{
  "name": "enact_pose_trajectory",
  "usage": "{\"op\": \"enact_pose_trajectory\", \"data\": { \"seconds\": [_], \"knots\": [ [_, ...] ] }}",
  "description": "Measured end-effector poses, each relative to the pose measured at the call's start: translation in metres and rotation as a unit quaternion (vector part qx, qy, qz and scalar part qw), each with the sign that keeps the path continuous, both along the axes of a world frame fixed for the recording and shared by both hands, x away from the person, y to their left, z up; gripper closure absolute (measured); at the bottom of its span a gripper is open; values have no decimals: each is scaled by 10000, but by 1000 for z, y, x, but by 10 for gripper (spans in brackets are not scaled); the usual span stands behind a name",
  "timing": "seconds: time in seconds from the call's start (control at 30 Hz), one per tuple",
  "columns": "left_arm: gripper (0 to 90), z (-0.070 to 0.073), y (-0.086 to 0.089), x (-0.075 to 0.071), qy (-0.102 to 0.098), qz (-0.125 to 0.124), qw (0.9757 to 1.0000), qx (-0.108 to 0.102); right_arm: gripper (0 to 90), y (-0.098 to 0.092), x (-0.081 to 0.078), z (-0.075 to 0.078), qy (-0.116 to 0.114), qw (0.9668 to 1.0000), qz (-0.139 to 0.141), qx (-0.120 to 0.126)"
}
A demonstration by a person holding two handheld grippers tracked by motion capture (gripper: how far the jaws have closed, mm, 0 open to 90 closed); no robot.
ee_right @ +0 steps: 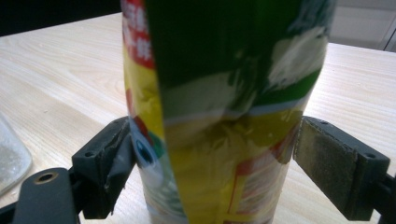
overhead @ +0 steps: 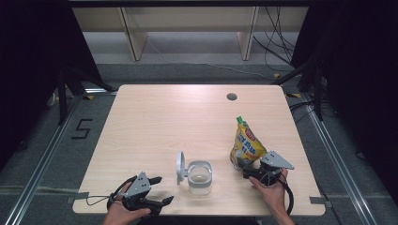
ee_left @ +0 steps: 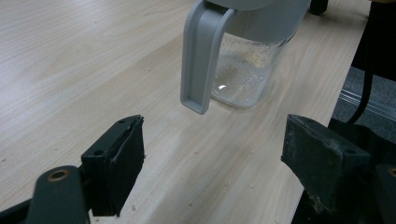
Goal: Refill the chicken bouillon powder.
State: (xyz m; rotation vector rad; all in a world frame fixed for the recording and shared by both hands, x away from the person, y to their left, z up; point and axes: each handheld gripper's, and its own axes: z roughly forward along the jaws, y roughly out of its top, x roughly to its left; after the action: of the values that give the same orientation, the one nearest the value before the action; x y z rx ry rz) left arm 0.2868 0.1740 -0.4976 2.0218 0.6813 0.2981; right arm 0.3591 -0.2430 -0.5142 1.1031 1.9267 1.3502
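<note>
Yellow-and-green snack bag point(overhead: 245, 145) stands upright on the wooden table point(overhead: 159, 122), right of centre and toward the near edge, its green top leaning slightly to the far left. The right gripper point(overhead: 248, 172) sits just at the bag's near side, held by the person's right hand point(overhead: 272, 190), with its grey three-cornered plate on top. In the right gripper view the bag point(ee_right: 219, 121) fills the space between the two black jaws: the left-hand jaw presses against the crinkled foil, while the right-hand jaw seems to meet the bag's edge, though a thin gap there cannot be ruled out. So the jaws stand at a middling spread, set around the lower part of the bag, and whether they truly clamp it cannot be told for sure.

Left of the bag, near the middle of the near edge, stands a clear container point(overhead: 200, 177) with a grey rim and a grey flip lid point(overhead: 180, 167) swung open on its left side. In the left gripper view the container point(ee_left: 243, 70) shows pale crumbs or powder at its bottom, and the grey lid point(ee_left: 201, 56) hangs down in front of it.

The left gripper point(overhead: 162, 190) lies low at the near left corner of the table, held by the left hand point(overhead: 123, 211), its jaws spread wide with nothing between them, pointing right toward the container but well short of it. A few crumbs speckle the wood between them.
</note>
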Motion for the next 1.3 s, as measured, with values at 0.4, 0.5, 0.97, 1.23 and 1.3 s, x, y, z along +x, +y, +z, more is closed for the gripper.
{"op": "enact_pose_trajectory", "data": {
  "seconds": [0.4,0.5,0.97,1.23,1.3],
  "knots": [
    [206,-1,-2,-1,121,31,9999,-77,172,1,6,-1,-274,9996,63,38],
    [205,-2,-3,-1,141,52,9998,-127,172,3,8,-1,-316,9990,127,285],
    [206,-1,-1,0,107,-13,9999,60,213,8,14,-2,-349,9988,-32,343],
    [206,0,-3,-1,68,-62,10000,-23,329,10,18,-2,-486,9979,-76,433],
    [206,0,-2,-1,26,-80,10000,-17,355,10,17,0,-267,9984,-162,464]
  ]
}}
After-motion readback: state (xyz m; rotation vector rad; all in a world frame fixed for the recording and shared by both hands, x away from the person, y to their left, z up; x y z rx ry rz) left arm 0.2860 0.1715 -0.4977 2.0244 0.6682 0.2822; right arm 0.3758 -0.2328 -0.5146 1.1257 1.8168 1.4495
